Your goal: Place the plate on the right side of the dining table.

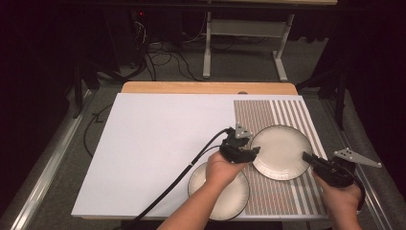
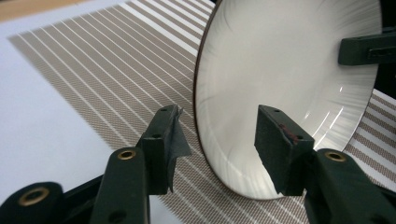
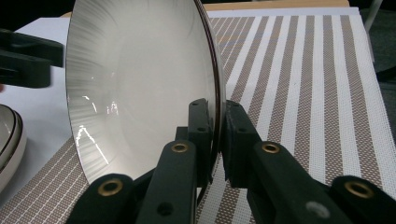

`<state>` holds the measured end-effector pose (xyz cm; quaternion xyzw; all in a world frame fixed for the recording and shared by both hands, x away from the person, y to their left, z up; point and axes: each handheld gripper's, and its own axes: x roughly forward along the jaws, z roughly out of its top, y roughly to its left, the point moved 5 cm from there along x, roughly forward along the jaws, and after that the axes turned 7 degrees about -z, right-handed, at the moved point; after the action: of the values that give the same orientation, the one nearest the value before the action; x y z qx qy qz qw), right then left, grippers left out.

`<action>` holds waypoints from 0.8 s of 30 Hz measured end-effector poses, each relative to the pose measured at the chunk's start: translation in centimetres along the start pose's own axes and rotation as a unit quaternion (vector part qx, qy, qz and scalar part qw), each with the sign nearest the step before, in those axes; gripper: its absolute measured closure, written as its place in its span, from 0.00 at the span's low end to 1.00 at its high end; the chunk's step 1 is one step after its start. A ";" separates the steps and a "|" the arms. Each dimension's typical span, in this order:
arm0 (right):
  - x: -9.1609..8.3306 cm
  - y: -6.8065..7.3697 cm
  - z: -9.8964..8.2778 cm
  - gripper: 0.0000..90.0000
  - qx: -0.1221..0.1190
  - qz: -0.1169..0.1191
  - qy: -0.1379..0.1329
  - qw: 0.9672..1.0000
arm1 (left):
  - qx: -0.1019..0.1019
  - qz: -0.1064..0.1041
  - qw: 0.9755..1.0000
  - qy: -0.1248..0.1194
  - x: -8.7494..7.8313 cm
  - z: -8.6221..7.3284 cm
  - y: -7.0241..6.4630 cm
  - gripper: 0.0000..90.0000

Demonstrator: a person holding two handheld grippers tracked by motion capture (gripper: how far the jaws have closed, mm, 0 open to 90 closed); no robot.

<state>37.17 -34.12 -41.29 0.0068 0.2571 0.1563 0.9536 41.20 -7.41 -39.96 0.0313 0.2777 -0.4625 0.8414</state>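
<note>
A white plate with a dark rim [image 1: 281,152] lies over the striped placemat [image 1: 287,115]. My right gripper [image 1: 307,157] is shut on its right rim; in the right gripper view both pads of my right gripper [image 3: 217,116] pinch the edge of the plate [image 3: 140,79]. My left gripper [image 1: 251,147] is at the plate's left rim. In the left gripper view my left gripper [image 2: 219,126] stands open, the rim of the plate [image 2: 280,60] lies between the jaws, and neither pad presses on it. One pad [image 2: 175,133] has torn, peeling tape.
A second dark-rimmed plate [image 1: 225,191] lies at the front of the table, partly under the left hand; the right gripper view shows stacked rims [image 3: 9,144] there. A white board [image 1: 158,143] covers the table's left part. A cable [image 1: 182,175] trails from the left gripper.
</note>
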 end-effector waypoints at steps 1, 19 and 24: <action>0.1 0.0 0.0 0.95 0.001 -0.002 0.001 1.000 | 0.001 0.000 1.000 -0.006 -0.5 -0.1 0.2 0.54; 1.4 -0.6 0.1 0.92 0.020 -0.027 0.026 0.999 | 0.018 0.044 0.994 -0.103 -11.9 -4.5 4.1 0.34; 1.7 -0.7 0.1 0.91 0.024 -0.034 0.032 0.999 | 0.008 0.061 0.992 -0.112 -14.4 -6.3 5.4 0.27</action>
<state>38.82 -34.27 -42.11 0.0158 0.2914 0.1180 0.9492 36.69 8.56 -39.27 0.0029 0.1759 -0.4127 0.8937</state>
